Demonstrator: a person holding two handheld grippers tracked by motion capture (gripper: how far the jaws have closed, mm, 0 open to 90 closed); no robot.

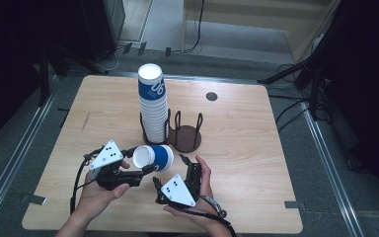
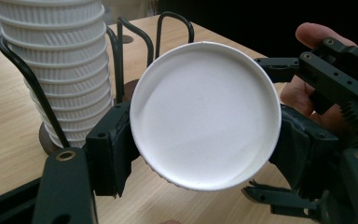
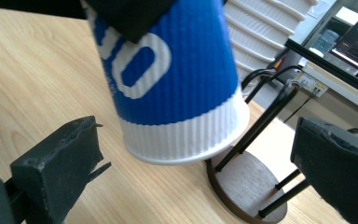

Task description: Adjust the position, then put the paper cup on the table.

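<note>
Blue paper cup (image 1: 154, 157) lies sideways, clamped in the left claw (image 1: 145, 168) for carrying; the right claw (image 1: 170, 170) stands spread beside it, gripping nothing.

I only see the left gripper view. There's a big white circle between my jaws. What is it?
Observer: It's the end of a cup, which the left hand-held gripper holds sideways above the table.
Operator: What colour are its sides?
Observer: Blue with white letters, and a ribbed white band at the far end.
Operator: Is my other gripper holding it too?
Observer: No. The right hand-held gripper is open, with a jaw on each side of that band, neither touching.
Operator: How does the stack end up top?
Observer: The stack is topped by another blue cup with a white end.
</note>
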